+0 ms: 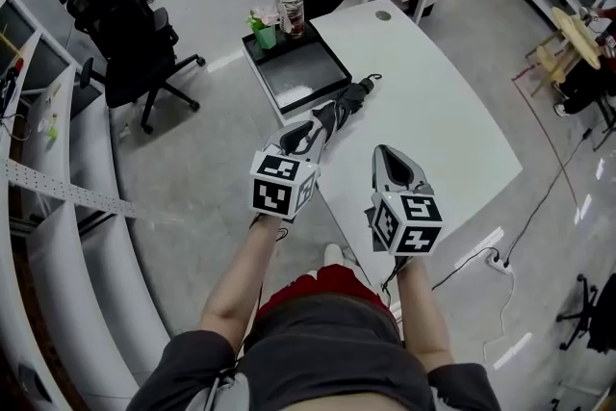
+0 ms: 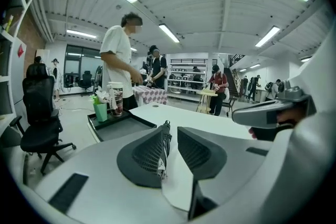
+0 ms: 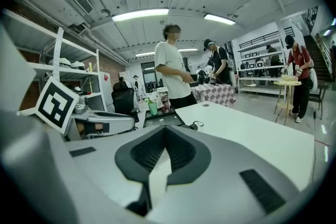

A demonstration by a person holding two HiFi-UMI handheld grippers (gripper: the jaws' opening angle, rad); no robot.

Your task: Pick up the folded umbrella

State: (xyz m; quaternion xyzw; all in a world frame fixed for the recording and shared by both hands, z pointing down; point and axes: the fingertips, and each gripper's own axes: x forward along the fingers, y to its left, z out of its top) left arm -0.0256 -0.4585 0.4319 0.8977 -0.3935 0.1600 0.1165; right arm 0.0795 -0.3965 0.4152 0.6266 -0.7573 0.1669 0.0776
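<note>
The left gripper is held with its jaws slightly apart around one end of the black folded umbrella. The umbrella is laid on the white table, just beside the black rectangular tray. The right gripper is closed on nothing.

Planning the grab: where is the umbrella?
Head view: the umbrella lies along the table's left edge, beside the tray, its near end between the left gripper's jaws.
</note>
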